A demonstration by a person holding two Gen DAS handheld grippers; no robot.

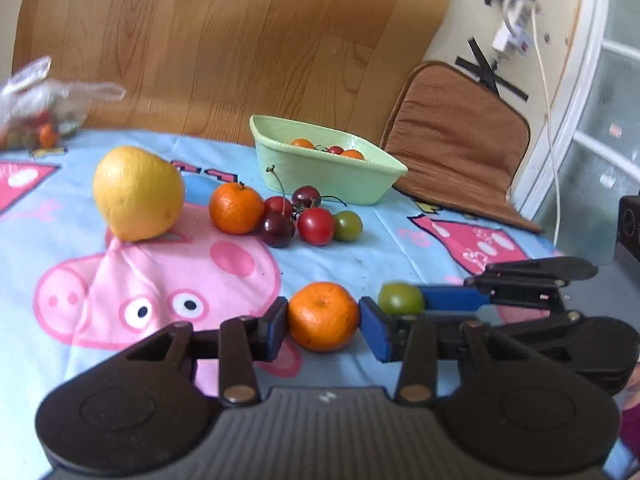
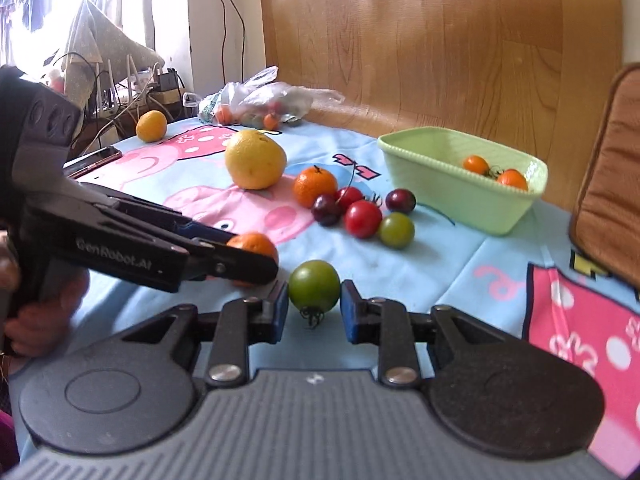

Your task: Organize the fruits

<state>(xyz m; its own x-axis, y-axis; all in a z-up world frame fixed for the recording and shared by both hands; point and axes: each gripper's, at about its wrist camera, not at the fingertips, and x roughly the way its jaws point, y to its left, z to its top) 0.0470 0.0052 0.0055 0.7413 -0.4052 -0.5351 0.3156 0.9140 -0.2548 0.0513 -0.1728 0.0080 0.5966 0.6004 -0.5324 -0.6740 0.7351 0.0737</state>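
Note:
My left gripper [image 1: 323,316] is shut on a small orange mandarin [image 1: 323,316], which rests on the cloth; it also shows in the right wrist view [image 2: 256,245]. My right gripper [image 2: 314,309] has its blue pads on either side of a green tomato [image 2: 314,286], seemingly touching it; the tomato also shows in the left wrist view [image 1: 401,299]. A pale green basket [image 1: 328,160] at the back holds a few small orange and red fruits. A big yellow fruit [image 1: 138,193], another mandarin [image 1: 237,208], cherries [image 1: 278,222], a red tomato [image 1: 316,226] and a second green tomato [image 1: 348,226] lie in front of the basket.
The table has a blue cartoon pig cloth [image 1: 160,280]. A plastic bag of fruit [image 2: 260,104] and a yellow fruit [image 2: 151,126] lie at the far edge. A brown cushion [image 1: 456,136] leans beside the basket. A wooden panel stands behind.

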